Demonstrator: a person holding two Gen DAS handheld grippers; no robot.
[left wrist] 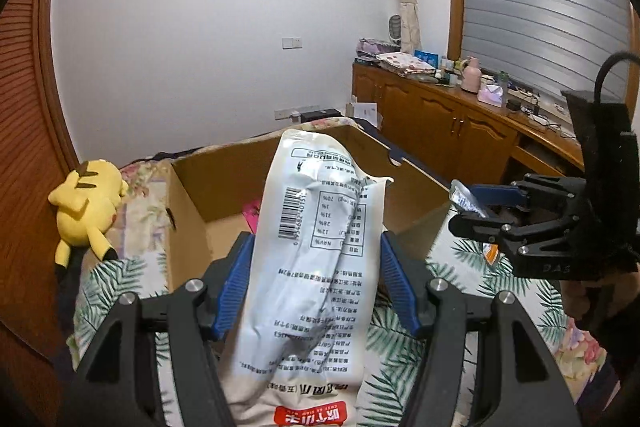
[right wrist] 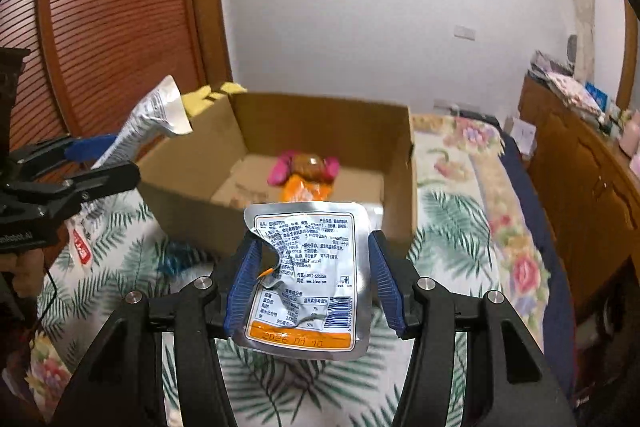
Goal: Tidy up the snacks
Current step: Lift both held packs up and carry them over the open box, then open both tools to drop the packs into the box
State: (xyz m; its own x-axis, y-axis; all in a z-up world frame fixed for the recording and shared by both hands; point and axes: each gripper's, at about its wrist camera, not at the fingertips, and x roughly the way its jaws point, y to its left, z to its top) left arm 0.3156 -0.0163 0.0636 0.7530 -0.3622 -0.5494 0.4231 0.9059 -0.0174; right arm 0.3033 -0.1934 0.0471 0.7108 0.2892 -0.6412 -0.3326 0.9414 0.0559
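Note:
My left gripper (left wrist: pixel 316 247) is shut on a long white snack bag (left wrist: pixel 316 267) with a barcode, held over the near wall of an open cardboard box (left wrist: pixel 224 179). My right gripper (right wrist: pixel 312 255) is shut on a crumpled silver snack pouch (right wrist: pixel 316 275) with an orange strip, just in front of the box (right wrist: pixel 320 131). In the box lie a pink snack packet (right wrist: pixel 306 165) and an orange one (right wrist: pixel 306 191). The right gripper (left wrist: pixel 476 209) shows in the left wrist view; the left gripper (right wrist: pixel 102 157) with the white bag (right wrist: pixel 152 115) shows in the right wrist view.
The box stands on a bed with a leaf and flower cover (right wrist: pixel 460 219). A yellow plush toy (left wrist: pixel 88 203) lies left of the box. A blue wrapper (right wrist: pixel 180 259) lies on the cover near the box. A wooden cabinet (left wrist: pixel 452 123) with clutter runs along the right wall.

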